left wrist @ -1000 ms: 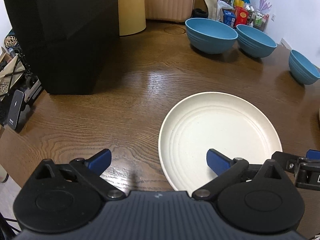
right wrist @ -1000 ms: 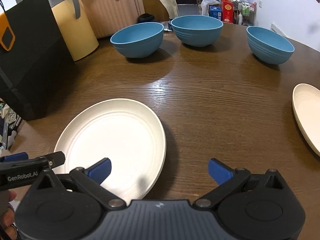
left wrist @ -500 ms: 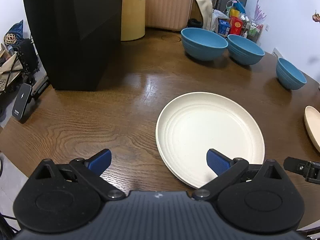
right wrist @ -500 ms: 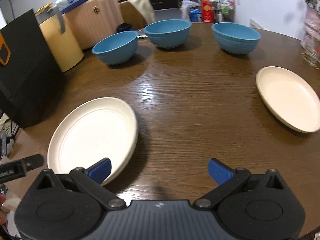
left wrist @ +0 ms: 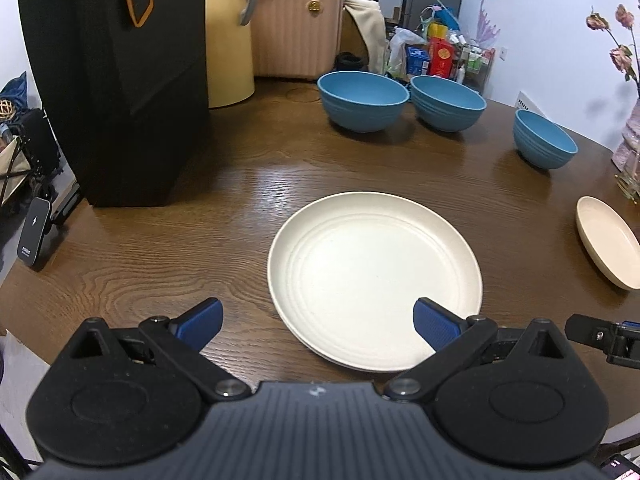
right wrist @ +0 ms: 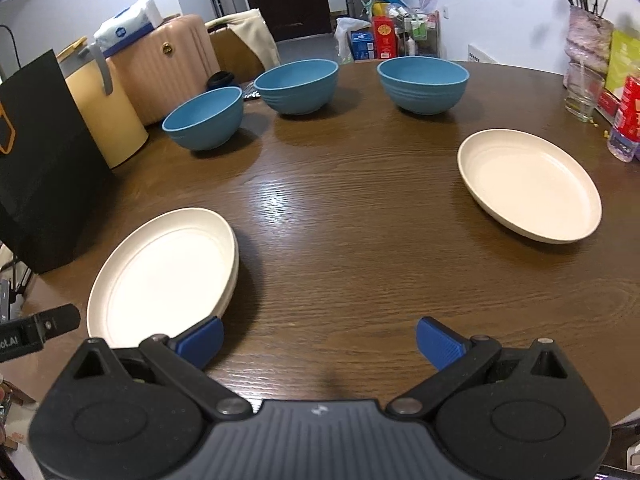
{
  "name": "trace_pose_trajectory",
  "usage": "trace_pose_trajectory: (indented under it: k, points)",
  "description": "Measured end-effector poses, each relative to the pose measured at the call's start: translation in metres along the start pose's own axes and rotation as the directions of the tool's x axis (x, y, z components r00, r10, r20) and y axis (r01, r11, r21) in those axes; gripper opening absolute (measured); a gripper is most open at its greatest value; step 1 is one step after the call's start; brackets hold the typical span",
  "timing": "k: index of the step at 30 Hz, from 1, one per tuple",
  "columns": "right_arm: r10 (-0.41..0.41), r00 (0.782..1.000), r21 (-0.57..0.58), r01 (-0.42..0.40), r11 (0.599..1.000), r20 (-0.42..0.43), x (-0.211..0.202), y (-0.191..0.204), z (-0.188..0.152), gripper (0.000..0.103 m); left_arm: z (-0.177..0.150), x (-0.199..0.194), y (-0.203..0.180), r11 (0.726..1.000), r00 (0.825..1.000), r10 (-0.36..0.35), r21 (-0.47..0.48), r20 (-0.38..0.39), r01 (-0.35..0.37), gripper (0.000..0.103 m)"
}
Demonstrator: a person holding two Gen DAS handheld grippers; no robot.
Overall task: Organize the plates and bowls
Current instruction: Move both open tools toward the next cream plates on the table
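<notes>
A cream plate (left wrist: 374, 276) lies on the wooden table (left wrist: 160, 248) just ahead of my left gripper (left wrist: 318, 320), which is open and empty above the near edge. The plate looks like a stack of two in the right wrist view (right wrist: 160, 276). My right gripper (right wrist: 320, 340) is open and empty over bare wood. A second cream plate (right wrist: 528, 184) lies to the right (left wrist: 608, 240). Three blue bowls (right wrist: 206, 118) (right wrist: 298, 86) (right wrist: 424, 84) stand apart along the far side.
A black paper bag (left wrist: 120, 80) stands at the left, with a yellow bin (left wrist: 228, 60) and pink suitcase (left wrist: 296, 28) behind it. A glass (right wrist: 582, 86), vase (right wrist: 588, 40) and bottle (right wrist: 626, 120) stand at the far right.
Both grippers have pulled back and risen, so more of the table shows. The plates and bowls have not moved. Both grippers stay open.
</notes>
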State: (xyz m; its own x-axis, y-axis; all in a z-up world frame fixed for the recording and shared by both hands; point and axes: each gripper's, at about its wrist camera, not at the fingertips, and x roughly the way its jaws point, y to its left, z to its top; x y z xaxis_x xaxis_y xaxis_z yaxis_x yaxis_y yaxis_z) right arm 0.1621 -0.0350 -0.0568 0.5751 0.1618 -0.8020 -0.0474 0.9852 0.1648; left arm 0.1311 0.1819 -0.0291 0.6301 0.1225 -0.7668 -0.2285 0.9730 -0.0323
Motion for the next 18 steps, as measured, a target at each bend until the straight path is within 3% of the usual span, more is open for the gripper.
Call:
trace_pose_trajectory:
  k: [18]
  points:
    - [-0.041, 0.999, 0.006, 0.041, 0.999, 0.027, -0.046, -0.068, -0.037, 0.103, -0.053, -0.034, -0.064, 0.999, 0.999, -0.043, 0.002, 0.004, 0.042, 0.103]
